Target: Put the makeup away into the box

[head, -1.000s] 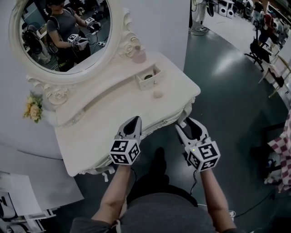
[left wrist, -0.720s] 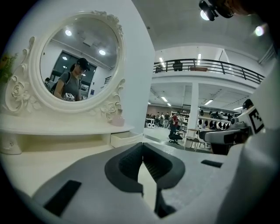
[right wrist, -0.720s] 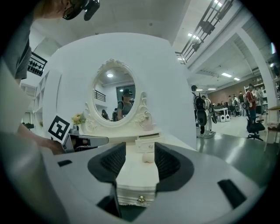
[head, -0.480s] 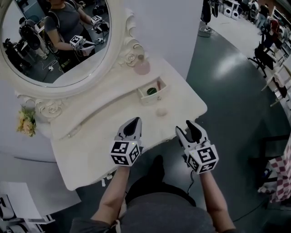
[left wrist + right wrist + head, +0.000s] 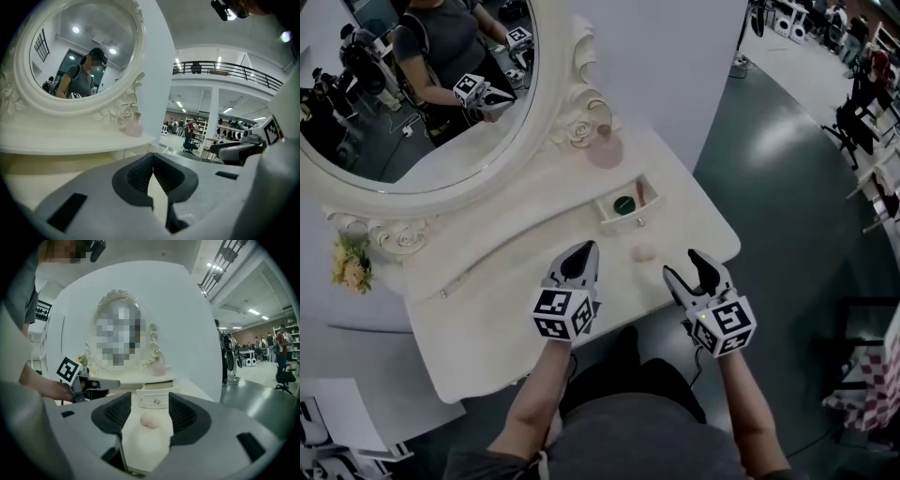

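A small pink makeup sponge (image 5: 643,252) lies on the white vanity table (image 5: 487,319), just in front of a little open drawer box (image 5: 623,208). The box holds a green item and a pink stick. My right gripper (image 5: 686,265) hovers at the table's front edge, right of the sponge. In the right gripper view its jaws (image 5: 151,404) are opening; the sponge (image 5: 150,420) sits ahead between them, untouched, with the drawer box (image 5: 154,399) behind. My left gripper (image 5: 585,249) is over the tabletop left of the sponge, its tips (image 5: 153,161) closed together on nothing.
A large oval mirror (image 5: 412,84) in an ornate frame stands at the table's back, with a pink perfume bottle (image 5: 606,150) beside it. Yellow flowers (image 5: 352,262) sit at the left. Papers (image 5: 337,412) lie lower left. Dark floor (image 5: 787,169) stretches to the right.
Both grippers have moved forward over the table's front edge, closer to the sponge and drawer box. The right gripper's jaws have spread wider. The left gripper stays closed.
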{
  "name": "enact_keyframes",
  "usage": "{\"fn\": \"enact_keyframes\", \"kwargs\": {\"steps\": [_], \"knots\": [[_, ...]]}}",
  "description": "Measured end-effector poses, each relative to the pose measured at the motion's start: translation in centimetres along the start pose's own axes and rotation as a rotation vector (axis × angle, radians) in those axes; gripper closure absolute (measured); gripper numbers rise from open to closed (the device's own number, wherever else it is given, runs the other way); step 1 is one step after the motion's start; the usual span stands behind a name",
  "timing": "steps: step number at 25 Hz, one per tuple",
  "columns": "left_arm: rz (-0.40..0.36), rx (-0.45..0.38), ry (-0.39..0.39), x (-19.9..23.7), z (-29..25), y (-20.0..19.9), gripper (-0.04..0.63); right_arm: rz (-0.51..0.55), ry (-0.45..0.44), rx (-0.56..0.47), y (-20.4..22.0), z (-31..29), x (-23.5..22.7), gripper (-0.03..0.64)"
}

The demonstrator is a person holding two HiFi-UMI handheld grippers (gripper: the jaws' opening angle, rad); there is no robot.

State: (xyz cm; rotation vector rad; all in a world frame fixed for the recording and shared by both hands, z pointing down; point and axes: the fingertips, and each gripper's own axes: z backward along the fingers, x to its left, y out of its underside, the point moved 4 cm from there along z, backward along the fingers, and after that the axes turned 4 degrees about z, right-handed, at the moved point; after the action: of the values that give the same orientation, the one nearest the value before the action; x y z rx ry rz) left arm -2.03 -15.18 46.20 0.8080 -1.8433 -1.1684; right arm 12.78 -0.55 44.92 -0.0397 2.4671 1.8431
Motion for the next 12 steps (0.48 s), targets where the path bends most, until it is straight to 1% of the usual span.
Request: {"fn": "enact_keyframes", "kwargs": {"steps": [6, 9, 12], "knots": [[0.017, 0.006, -0.016, 0.6, -0.8, 0.0, 0.589, 0.097, -0.075, 0.069, 0.3, -1.9, 0.3, 0.354], [0.028, 0.003, -0.038, 0.9, -0.9, 0.1, 0.589, 0.140, -0.134, 0.095, 0.5, -2.8, 0.6, 0.350], [0.040, -0.003, -0.064, 0.8, -0.8, 0.1, 0.589, 0.157, -0.204, 0.112, 0.6, -3.7, 0.6, 0.348]]}}
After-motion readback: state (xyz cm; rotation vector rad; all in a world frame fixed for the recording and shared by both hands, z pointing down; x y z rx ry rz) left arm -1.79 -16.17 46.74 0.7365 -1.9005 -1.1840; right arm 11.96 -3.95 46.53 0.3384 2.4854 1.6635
